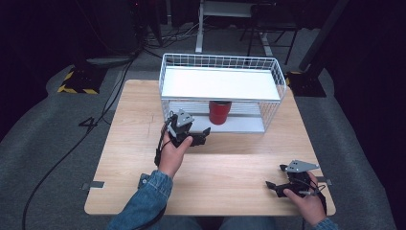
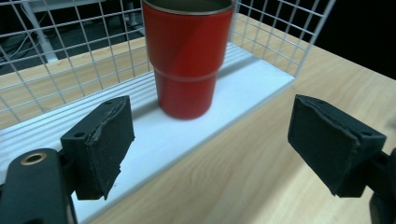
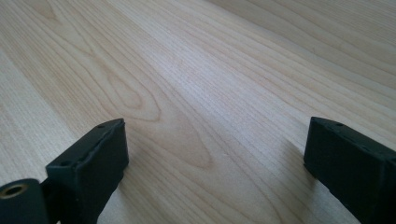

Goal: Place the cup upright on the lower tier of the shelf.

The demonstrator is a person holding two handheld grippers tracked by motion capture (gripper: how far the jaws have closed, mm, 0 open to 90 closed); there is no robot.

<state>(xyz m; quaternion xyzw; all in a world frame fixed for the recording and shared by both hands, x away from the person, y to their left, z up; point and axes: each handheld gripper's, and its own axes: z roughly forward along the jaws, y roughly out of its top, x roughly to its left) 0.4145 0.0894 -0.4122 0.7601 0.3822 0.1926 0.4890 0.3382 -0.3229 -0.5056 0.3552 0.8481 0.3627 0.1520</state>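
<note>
Left gripper view first: the left gripper [image 2: 210,135] has its two black jaws spread wide apart, nothing between them, and it's pointed straight at the red cup [image 2: 187,56]. That cup stands upright on the white lower shelf [image 2: 247,88] of the wire rack [image 2: 280,32], just beyond the jaw tips and not touching them. From the high view, the left gripper [image 1: 203,135] sits just in front of the rack's open front, held in the left hand [image 1: 173,155], with a denim sleeve [image 1: 143,201] coming up from the bottom edge. The red cup [image 1: 219,111] is tucked under the rack's white top shelf [image 1: 220,84], near the middle of the lower level. Over to the right gripper [image 1: 274,187]: it's low at the near right corner of the wooden table [image 1: 143,120], well apart from the rack, gripped by the right hand [image 1: 306,199]. Right gripper view confirms it, right gripper [image 3: 215,158] jaws wide apart over bare wood grain, holding nothing. Dark cables [image 1: 72,148] trail across the grey floor to the left of the table.
</note>
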